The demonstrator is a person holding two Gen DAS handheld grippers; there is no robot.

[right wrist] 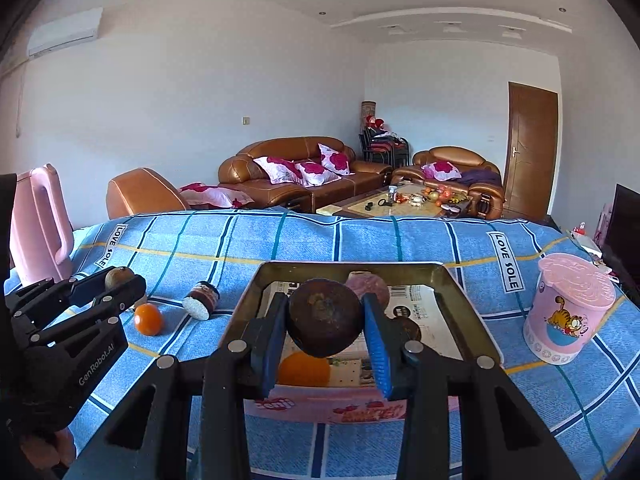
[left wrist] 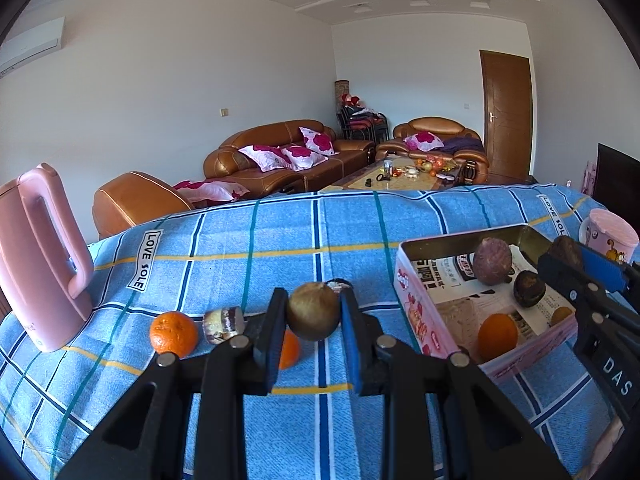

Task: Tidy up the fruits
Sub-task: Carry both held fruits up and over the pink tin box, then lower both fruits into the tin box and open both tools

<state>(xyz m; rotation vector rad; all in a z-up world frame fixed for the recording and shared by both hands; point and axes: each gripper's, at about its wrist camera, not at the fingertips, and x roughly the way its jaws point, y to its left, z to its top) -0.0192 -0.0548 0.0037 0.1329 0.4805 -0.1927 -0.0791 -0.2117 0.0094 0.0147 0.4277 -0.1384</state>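
You carry a fruit in each claw, and both grips look meant for the same place, the open tin (right wrist: 460, 304). In the right wrist view, your right gripper (right wrist: 326, 320) clamps a dark brown round fruit (right wrist: 325, 320) at the centre of the frame, the blue pads pressing it at its widest part so it cannot roll out; it hangs over the tin's near half, which suggests you hold it there to let it down among the fruit already inside. In the tin lie a purplish fruit (left wrist: 492, 261) toward the far wall, a dark fruit (left wrist: 529, 289) beside it and an orange (left wrist: 497, 337) in the near corner, so the free paper lining in the middle is the likely landing spot. In the left wrist view, your left gripper (left wrist: 314, 312) is closed tight on a smaller tan round fruit (left wrist: 313, 311) at centre frame, held clear above the blue checked cloth (left wrist: 240, 240) and left of the tin, probably waiting its turn. Still loose on the cloth, lower left of that view, are an orange (left wrist: 173, 334) and a second orange (left wrist: 289, 350) half hidden behind the left finger, with a small jar (left wrist: 223, 325) lying on its side between them. A pink kettle (left wrist: 44, 260) stands at far left and a pink cup (right wrist: 568, 308) at right, both well apart from the tin.
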